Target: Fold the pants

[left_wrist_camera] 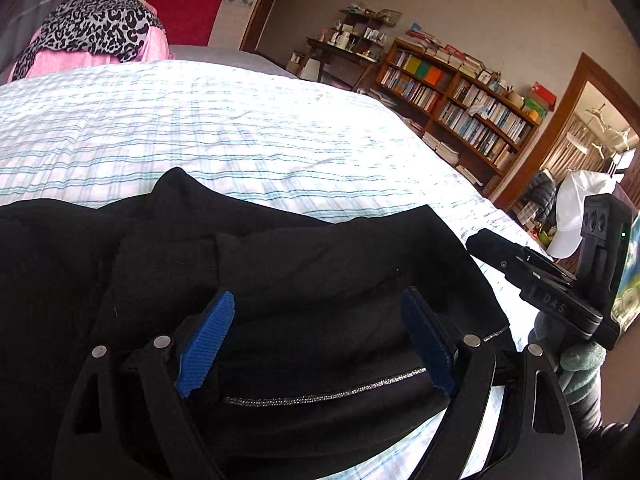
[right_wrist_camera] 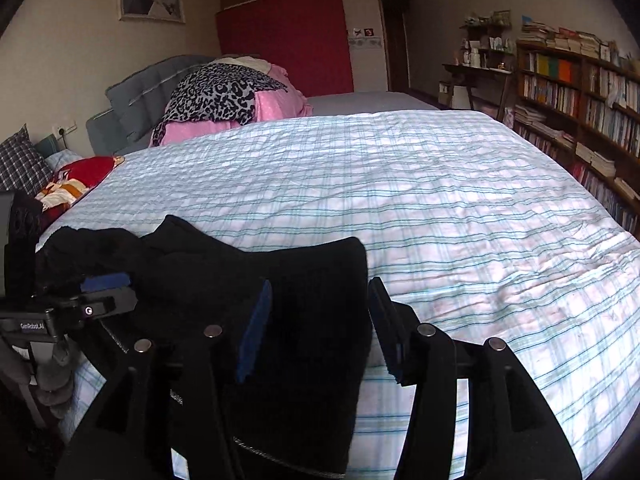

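Black pants (left_wrist_camera: 280,264) lie bunched on the striped bed (left_wrist_camera: 240,128). Left gripper (left_wrist_camera: 320,344) and right gripper (right_wrist_camera: 320,328) both stand open above them, holding nothing.

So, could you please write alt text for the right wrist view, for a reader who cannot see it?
The open right gripper hangs over black pants bunched at the near edge of a bed with a striped white sheet. The left gripper shows at the left edge, on the pants. Behind are a leopard-print cloth and a bookshelf.
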The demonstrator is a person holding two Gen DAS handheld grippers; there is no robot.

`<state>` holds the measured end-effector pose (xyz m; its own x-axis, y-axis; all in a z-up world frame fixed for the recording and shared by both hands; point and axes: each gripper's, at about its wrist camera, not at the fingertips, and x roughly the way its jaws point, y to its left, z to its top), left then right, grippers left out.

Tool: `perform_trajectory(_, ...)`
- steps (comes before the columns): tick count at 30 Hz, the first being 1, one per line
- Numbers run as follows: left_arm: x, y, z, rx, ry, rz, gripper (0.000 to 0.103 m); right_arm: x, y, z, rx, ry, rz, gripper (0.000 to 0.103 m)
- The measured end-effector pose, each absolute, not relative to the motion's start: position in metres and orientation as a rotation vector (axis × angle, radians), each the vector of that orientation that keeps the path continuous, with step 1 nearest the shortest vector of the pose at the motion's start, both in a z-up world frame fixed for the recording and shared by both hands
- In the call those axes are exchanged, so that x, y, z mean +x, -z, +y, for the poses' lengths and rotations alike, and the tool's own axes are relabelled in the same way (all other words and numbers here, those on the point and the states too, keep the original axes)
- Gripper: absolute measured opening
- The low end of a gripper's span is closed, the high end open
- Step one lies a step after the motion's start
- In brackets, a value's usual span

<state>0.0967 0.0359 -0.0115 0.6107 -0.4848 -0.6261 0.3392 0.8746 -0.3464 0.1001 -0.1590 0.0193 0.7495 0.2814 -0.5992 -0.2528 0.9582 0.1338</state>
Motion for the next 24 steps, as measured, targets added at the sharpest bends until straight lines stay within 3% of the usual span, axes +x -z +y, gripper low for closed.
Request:
perform_trajectory(5,0.097,0.020,0.033,-0.182,0.478,0.780,0.084,0.114,0.021,-0.145,0.001,-0.274,0.825,0.053)
perform_trajectory(9,0.097,0.021,0.034,-0.198,0.493,0.779,0.084,0.117,0.024,-0.149,0.032,-0.276,0.840,0.053)
perform_trajectory(16,0.085,0.006,0.053,-0.239,0.455,0.748,0.086,0.096,0.008,-0.138,-0.042,-0.205,0.742,0.055)
perform_trajectory(24,0.054,-0.012,0.131,-0.353,0.269,0.673,0.086,0.069,-0.009,-0.102,-0.020,-0.279,0.620,0.060)
